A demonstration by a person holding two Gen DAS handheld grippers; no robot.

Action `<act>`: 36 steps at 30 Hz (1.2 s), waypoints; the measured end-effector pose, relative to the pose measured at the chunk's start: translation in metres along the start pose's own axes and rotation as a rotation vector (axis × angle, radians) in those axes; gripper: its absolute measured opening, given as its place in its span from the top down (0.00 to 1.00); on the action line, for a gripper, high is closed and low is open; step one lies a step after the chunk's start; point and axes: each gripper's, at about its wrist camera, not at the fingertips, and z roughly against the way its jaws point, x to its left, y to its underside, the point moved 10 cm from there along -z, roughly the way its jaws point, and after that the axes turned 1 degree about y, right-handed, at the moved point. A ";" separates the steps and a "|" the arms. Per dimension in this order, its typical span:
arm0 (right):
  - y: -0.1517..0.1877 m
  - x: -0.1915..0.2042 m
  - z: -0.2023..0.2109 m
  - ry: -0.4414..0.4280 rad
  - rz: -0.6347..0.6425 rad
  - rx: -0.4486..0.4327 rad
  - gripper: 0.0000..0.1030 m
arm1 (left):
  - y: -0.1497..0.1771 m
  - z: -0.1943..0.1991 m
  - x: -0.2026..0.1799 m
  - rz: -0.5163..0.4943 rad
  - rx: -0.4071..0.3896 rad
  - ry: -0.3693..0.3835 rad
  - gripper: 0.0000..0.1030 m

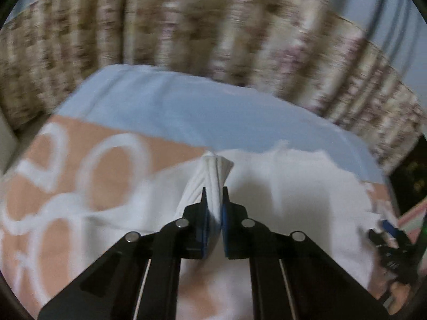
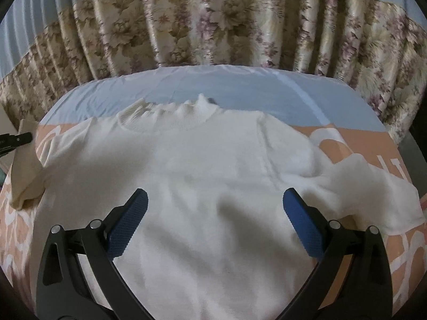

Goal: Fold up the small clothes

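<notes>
A white short-sleeved shirt (image 2: 213, 165) lies spread flat on the bed, collar at the far side. My left gripper (image 1: 214, 190) is shut on the shirt's left sleeve (image 1: 210, 176), bunched between the blue pads and lifted off the bed; that sleeve (image 2: 25, 170) hangs from the left gripper (image 2: 24, 137) at the left edge of the right wrist view. My right gripper (image 2: 214, 197) is open and empty, hovering over the shirt's lower middle. It shows at the right edge of the left wrist view (image 1: 384, 229). The right sleeve (image 2: 373, 197) lies flat.
The bed has a peach cover with white patterns (image 2: 368, 144) and a light blue sheet (image 2: 240, 85) at the far side. Floral curtains (image 2: 213, 18) hang behind the bed. A dark object (image 1: 411, 176) stands at the right.
</notes>
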 end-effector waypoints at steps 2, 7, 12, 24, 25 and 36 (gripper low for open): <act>-0.002 -0.015 0.003 0.016 -0.024 -0.007 0.03 | -0.002 -0.016 -0.050 -0.042 0.012 0.063 0.92; -0.001 -0.048 0.008 0.072 -0.043 -0.005 0.03 | 0.018 -0.064 -0.144 -0.176 0.083 0.121 0.92; 0.010 -0.076 0.009 0.088 -0.078 0.015 0.03 | 0.064 -0.101 -0.176 -0.289 0.194 0.087 0.86; -0.012 -0.004 -0.001 -0.092 0.007 0.037 0.03 | 0.058 -0.030 -0.046 -0.290 0.036 -0.328 0.12; -0.013 0.009 -0.006 -0.125 0.021 0.050 0.03 | 0.059 -0.032 -0.030 -0.271 0.050 -0.355 0.12; -0.003 0.078 -0.068 -0.240 0.089 0.209 0.59 | 0.070 -0.039 0.039 -0.168 0.098 -0.362 0.12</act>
